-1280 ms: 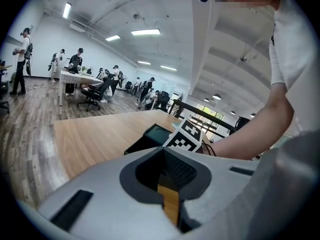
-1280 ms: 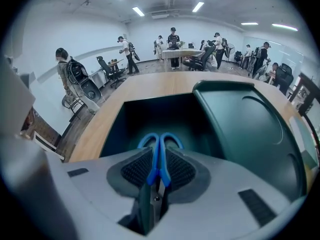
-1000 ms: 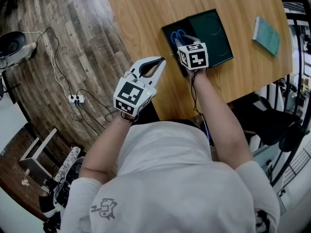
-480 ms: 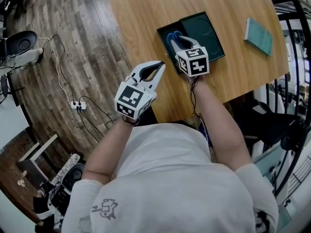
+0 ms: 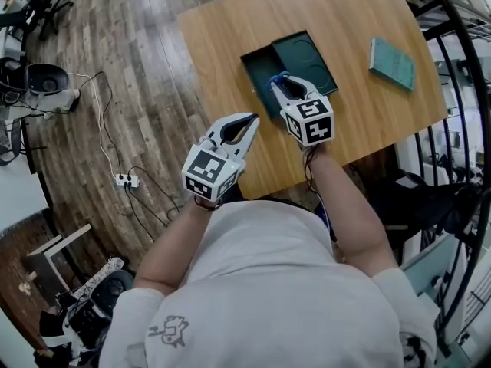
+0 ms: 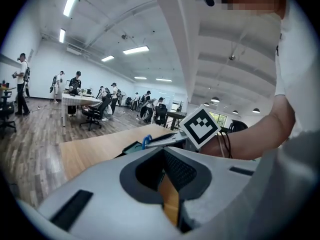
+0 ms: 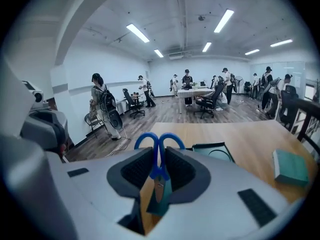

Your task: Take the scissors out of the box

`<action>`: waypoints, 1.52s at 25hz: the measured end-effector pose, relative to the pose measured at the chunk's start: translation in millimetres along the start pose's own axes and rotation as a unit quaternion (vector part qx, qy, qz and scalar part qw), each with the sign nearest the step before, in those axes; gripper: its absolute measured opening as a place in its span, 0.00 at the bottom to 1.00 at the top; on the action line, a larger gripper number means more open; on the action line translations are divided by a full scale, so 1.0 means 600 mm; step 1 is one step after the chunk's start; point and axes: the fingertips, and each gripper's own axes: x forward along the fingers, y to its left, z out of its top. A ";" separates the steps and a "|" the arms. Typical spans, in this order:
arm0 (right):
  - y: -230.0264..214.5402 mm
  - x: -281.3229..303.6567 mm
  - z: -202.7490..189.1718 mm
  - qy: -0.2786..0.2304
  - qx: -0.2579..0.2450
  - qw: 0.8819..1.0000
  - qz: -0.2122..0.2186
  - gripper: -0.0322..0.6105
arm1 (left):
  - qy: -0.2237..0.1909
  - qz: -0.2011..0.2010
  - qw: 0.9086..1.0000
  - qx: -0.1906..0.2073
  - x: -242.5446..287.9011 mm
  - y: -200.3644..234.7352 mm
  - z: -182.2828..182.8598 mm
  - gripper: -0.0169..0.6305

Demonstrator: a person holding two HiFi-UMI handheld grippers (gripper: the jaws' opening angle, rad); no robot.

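left gripper [image 5: 249, 121]: jaws pressed together, empty, beside table [image 5: 230, 29] edge | right gripper [image 5: 281, 84]: pinching scissors [image 7: 159, 156] near pivot, blue loops forward, over box [image 5: 257, 66] | judged: firm pinch, lift straight, clear box wall | unclear: blade tips hidden; whether fully out, cannot tell

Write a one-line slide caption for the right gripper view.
Right gripper clamps blue-handled scissors between its jaws, the dark box and a teal book lying beyond on the wooden table.
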 end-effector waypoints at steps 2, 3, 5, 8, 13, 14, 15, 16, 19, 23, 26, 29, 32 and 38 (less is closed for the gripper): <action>0.004 -0.033 0.003 -0.011 -0.011 1.000 -0.003 0.19 | -0.008 0.003 1.000 0.006 -0.010 -0.023 0.009 0.03; 0.006 -0.048 0.005 -0.017 -0.013 1.000 -0.003 0.19 | -0.012 0.005 1.000 0.008 -0.014 -0.032 0.013 0.03; 0.011 -0.073 0.007 -0.028 -0.020 0.999 -0.002 0.19 | -0.019 0.009 1.000 0.013 -0.022 -0.050 0.017 0.03; 0.019 -0.106 0.008 -0.040 -0.023 0.999 0.001 0.19 | -0.027 0.015 0.999 0.020 -0.034 -0.077 0.019 0.03; 0.039 -0.165 0.029 -0.069 -0.027 0.997 0.010 0.19 | -0.039 0.025 0.999 0.030 -0.060 -0.117 0.037 0.03; 0.043 -0.176 0.032 -0.075 -0.031 0.997 0.012 0.19 | -0.042 0.027 0.998 0.033 -0.065 -0.123 0.042 0.03; 0.048 -0.185 0.034 -0.081 -0.039 0.996 0.013 0.19 | -0.044 0.030 0.998 0.036 -0.071 -0.127 0.046 0.04; 0.053 -0.193 0.036 -0.085 -0.048 0.995 0.012 0.19 | -0.047 0.033 0.998 0.039 -0.077 -0.130 0.050 0.03; 0.067 -0.213 0.042 -0.097 -0.060 0.993 0.010 0.19 | -0.055 0.042 0.997 0.046 -0.098 -0.132 0.062 0.03; 0.089 -0.241 0.043 -0.112 -0.051 0.992 0.005 0.19 | -0.061 0.039 0.996 0.051 -0.127 -0.132 0.066 0.03; 0.116 -0.261 0.041 -0.123 -0.041 0.992 0.000 0.19 | -0.064 0.029 0.996 0.055 -0.155 -0.131 0.066 0.03; 0.148 -0.274 0.048 -0.134 -0.026 0.991 -0.010 0.19 | -0.062 0.015 0.996 0.063 -0.187 -0.125 0.068 0.04; 0.184 -0.288 0.055 -0.144 -0.018 0.989 -0.017 0.19 | -0.063 0.003 0.996 0.069 -0.221 -0.117 0.071 0.03; 0.252 -0.311 0.057 -0.164 -0.007 0.986 -0.037 0.19 | -0.068 -0.026 0.994 0.084 -0.282 -0.109 0.068 0.03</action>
